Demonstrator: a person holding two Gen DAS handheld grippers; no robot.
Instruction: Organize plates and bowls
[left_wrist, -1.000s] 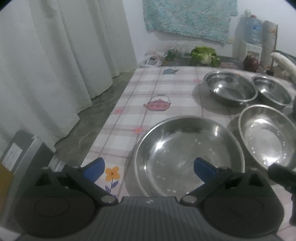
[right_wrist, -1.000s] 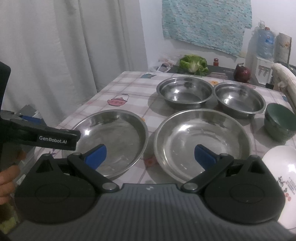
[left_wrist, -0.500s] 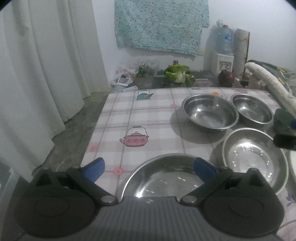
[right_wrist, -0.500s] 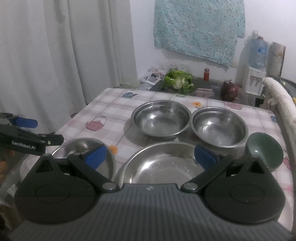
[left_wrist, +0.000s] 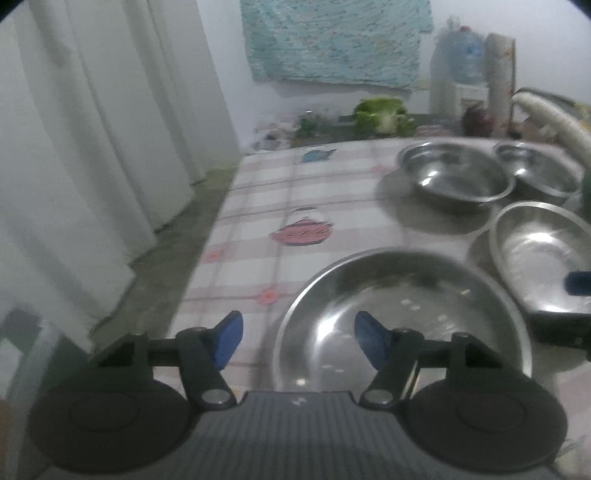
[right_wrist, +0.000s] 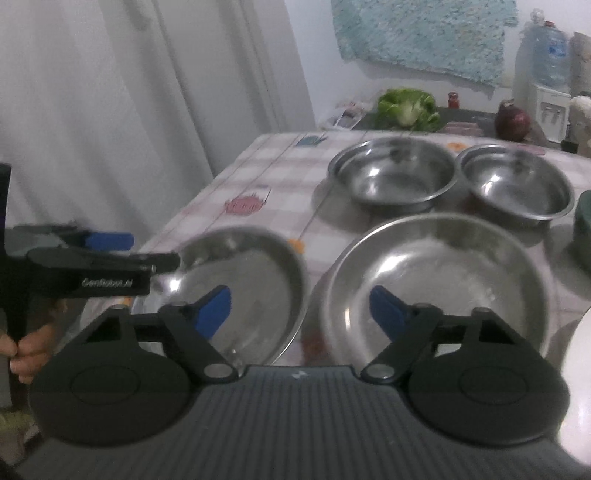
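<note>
Several steel bowls stand on the checked tablecloth (left_wrist: 303, 192). A wide shallow steel bowl (left_wrist: 402, 314) lies at the near left and also shows in the right wrist view (right_wrist: 251, 280). A second wide bowl (right_wrist: 436, 280) lies right of it. Two deeper steel bowls (right_wrist: 393, 175) (right_wrist: 517, 181) stand behind. My left gripper (left_wrist: 295, 338) is open over the near-left bowl's left rim, empty. It also shows in the right wrist view (right_wrist: 103, 247). My right gripper (right_wrist: 301, 308) is open and empty above the gap between the two wide bowls.
A dark green bowl (right_wrist: 583, 218) and a white plate (right_wrist: 580, 369) sit at the right edge. A cabbage (right_wrist: 406, 105), a red onion (right_wrist: 511, 120) and a water bottle (right_wrist: 546, 51) are beyond the table. White curtains (left_wrist: 110, 129) hang left, over the table's left edge.
Both grippers have dropped lower and closer to the wide bowls. The jaws of both have narrowed but stay open. The left gripper now reaches over the near-left bowl's rim.
</note>
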